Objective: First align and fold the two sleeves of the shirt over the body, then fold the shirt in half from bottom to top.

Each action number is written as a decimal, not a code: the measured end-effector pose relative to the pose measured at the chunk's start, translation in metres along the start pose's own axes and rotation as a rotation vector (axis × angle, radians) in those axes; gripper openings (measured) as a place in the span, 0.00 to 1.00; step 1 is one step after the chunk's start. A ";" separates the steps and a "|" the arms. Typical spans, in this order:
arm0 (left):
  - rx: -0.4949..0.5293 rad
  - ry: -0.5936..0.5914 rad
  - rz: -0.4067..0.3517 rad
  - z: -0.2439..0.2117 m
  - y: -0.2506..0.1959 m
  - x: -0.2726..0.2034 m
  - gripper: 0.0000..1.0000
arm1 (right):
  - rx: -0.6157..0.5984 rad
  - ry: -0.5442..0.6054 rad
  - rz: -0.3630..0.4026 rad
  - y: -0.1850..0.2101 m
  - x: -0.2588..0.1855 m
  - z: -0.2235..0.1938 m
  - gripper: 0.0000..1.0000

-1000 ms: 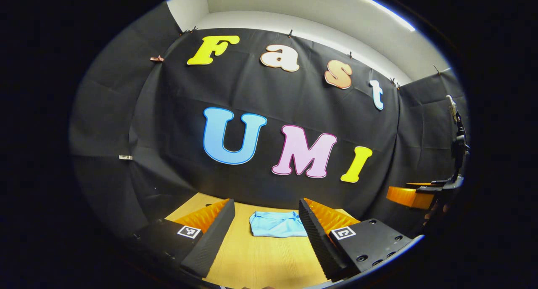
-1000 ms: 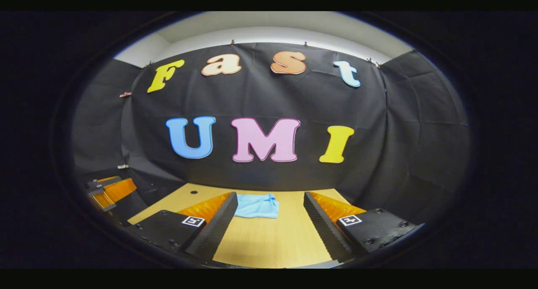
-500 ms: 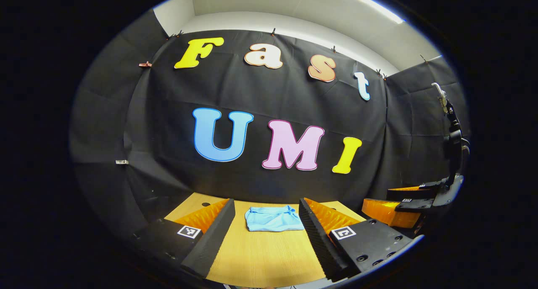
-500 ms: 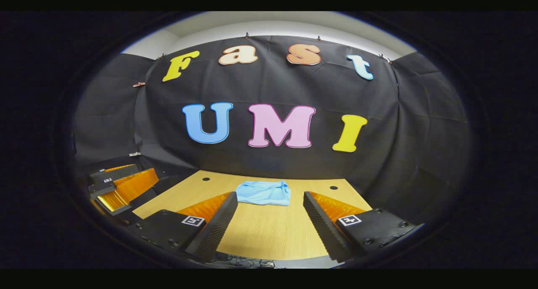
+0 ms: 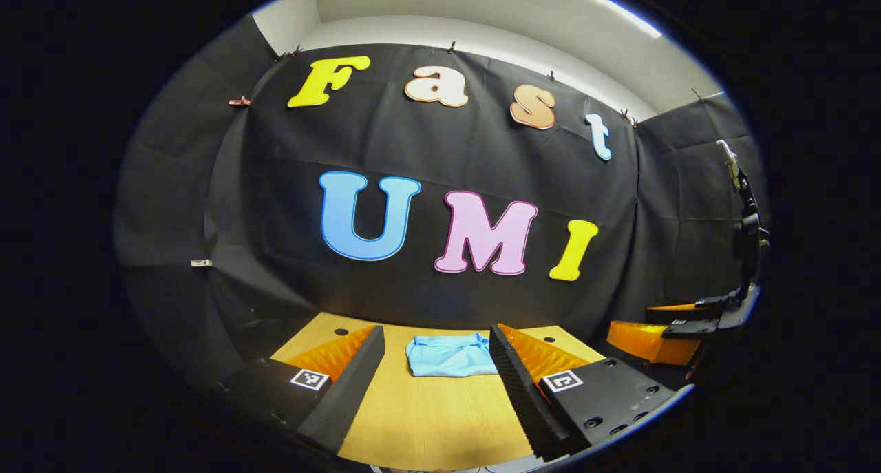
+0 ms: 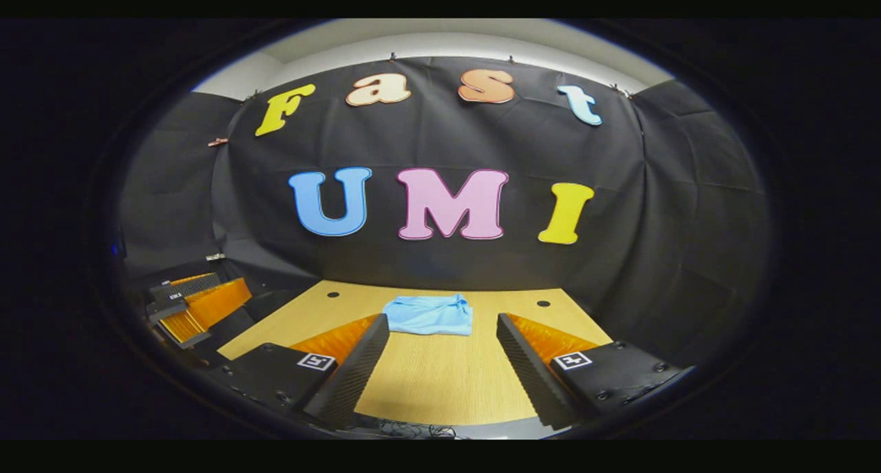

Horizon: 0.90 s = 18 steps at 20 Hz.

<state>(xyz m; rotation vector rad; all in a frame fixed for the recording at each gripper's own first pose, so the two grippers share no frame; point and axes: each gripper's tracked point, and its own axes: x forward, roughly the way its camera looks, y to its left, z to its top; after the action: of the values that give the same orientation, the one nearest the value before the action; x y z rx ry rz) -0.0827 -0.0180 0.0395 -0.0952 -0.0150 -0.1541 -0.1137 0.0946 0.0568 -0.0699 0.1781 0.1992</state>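
A staged recording booth rather than a lived-in home: black cloth walls [image 6: 688,204] clipped along their top edge close in on three sides of a pale wooden counter [image 6: 440,383] with round cable holes, under a plain white ceiling [image 5: 495,5] with a strip light.

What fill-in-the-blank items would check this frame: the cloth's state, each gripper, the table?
1. The light blue shirt lies ____ into a compact bundle on the wooden table.
2. The left gripper has its jaws ____, holding nothing.
3. The right gripper hangs ____ the table, away from the shirt.
4. In the right gripper view, the left gripper shows at the ____ edge.

Missing words: folded; open; above; left
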 end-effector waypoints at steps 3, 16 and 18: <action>0.002 0.007 0.007 -0.004 0.002 0.004 0.97 | 0.005 0.001 -0.002 -0.002 0.003 -0.001 0.98; 0.050 0.031 0.016 -0.016 0.000 0.014 0.97 | 0.077 0.019 0.001 -0.012 0.003 -0.012 0.98; 0.049 0.033 0.020 -0.017 0.001 0.016 0.97 | 0.075 0.019 -0.006 -0.014 0.005 -0.013 0.99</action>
<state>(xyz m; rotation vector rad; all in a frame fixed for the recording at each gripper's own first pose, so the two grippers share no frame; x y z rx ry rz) -0.0669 -0.0212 0.0230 -0.0437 0.0147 -0.1350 -0.1081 0.0804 0.0441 0.0027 0.2041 0.1860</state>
